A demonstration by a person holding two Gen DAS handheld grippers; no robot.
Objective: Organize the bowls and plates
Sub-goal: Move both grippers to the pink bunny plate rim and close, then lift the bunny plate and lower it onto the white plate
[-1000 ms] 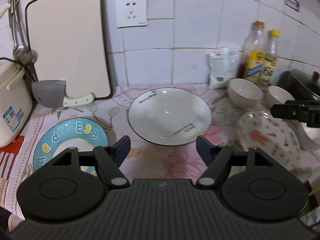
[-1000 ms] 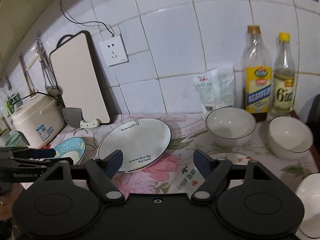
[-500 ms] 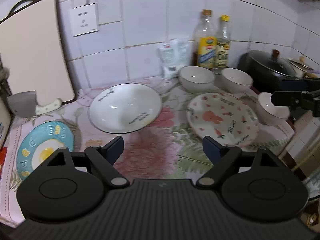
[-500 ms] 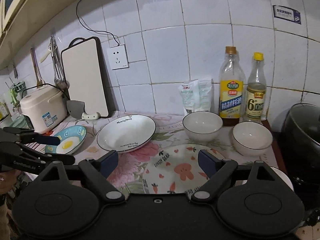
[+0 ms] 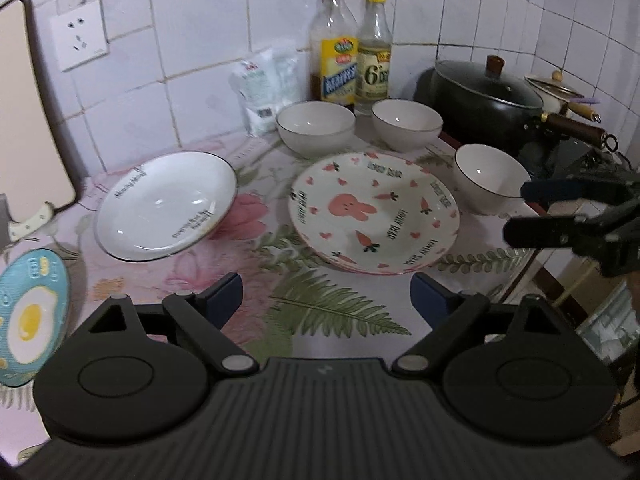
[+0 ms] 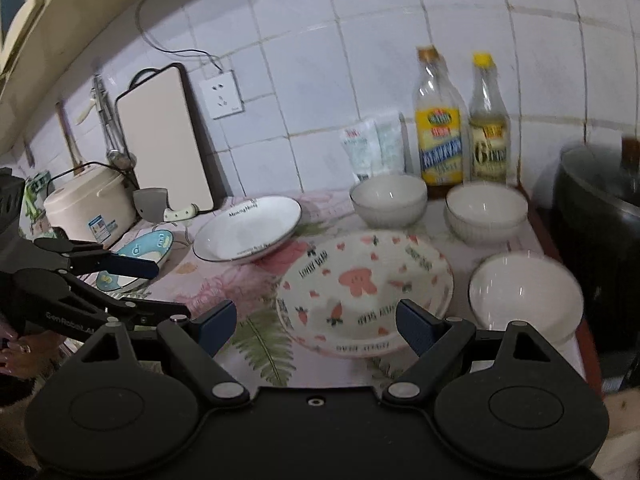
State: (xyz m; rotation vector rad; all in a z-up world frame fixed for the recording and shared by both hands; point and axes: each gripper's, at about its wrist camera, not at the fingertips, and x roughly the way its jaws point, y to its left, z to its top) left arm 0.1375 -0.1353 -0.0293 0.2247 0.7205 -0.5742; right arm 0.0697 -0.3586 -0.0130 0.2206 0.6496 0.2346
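On the flowered counter lie a white plate with black lettering (image 5: 166,204) (image 6: 248,229), a bunny-and-carrot plate (image 5: 374,210) (image 6: 364,290) and a blue egg plate (image 5: 30,316) (image 6: 138,250). Three white bowls stand near the right: two by the bottles (image 5: 316,126) (image 5: 407,122) and one nearer the front (image 5: 490,176) (image 6: 524,294). My left gripper (image 5: 326,296) is open and empty, above the counter in front of the plates. My right gripper (image 6: 316,320) is open and empty, just before the bunny plate.
Two bottles (image 5: 336,56) (image 5: 374,56) and a white pouch (image 5: 266,88) stand against the tiled wall. A black lidded pot (image 5: 486,100) sits at the right. A cutting board (image 6: 164,144), cleaver (image 6: 160,206) and rice cooker (image 6: 90,206) are at the left.
Both grippers have pulled back and swung right, bringing the bunny plate and the bowls into fuller view. Both stay open. No dish has moved.
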